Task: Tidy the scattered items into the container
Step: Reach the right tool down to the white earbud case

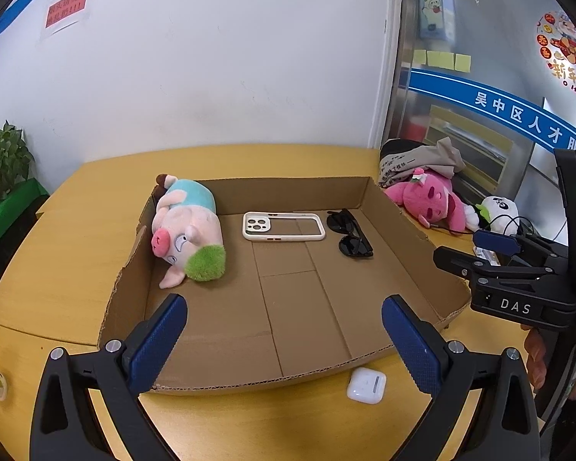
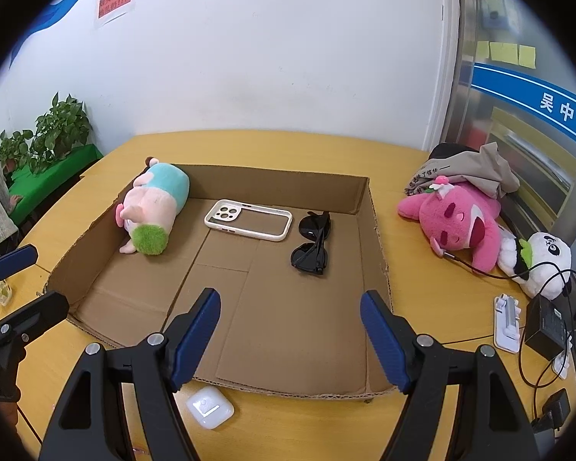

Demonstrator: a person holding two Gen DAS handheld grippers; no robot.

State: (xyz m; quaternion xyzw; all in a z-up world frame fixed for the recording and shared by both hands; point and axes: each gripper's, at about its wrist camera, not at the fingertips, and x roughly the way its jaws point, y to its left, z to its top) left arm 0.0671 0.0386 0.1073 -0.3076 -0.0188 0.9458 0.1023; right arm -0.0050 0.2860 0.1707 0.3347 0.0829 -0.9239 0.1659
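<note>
A shallow cardboard box (image 1: 399, 219) (image 2: 376, 230) lies on the yellow table. Inside it are a pig plush (image 1: 188, 230) (image 2: 153, 207), a white phone case (image 1: 284, 226) (image 2: 248, 219) and black sunglasses (image 1: 350, 233) (image 2: 314, 243). A white earbuds case (image 1: 366, 385) (image 2: 210, 406) lies on the table just outside the box's near edge. My left gripper (image 1: 284, 340) is open and empty above the box's near edge. My right gripper (image 2: 290, 330) is open and empty, also over the near edge; it shows in the left wrist view (image 1: 480, 257) at right.
A pink plush (image 2: 457, 226), a panda plush (image 2: 545, 265), folded cloth (image 2: 468, 169), a black adapter (image 2: 547, 326) with cables and a white clip (image 2: 507, 322) lie right of the box. Potted plants (image 2: 53, 130) stand at the far left.
</note>
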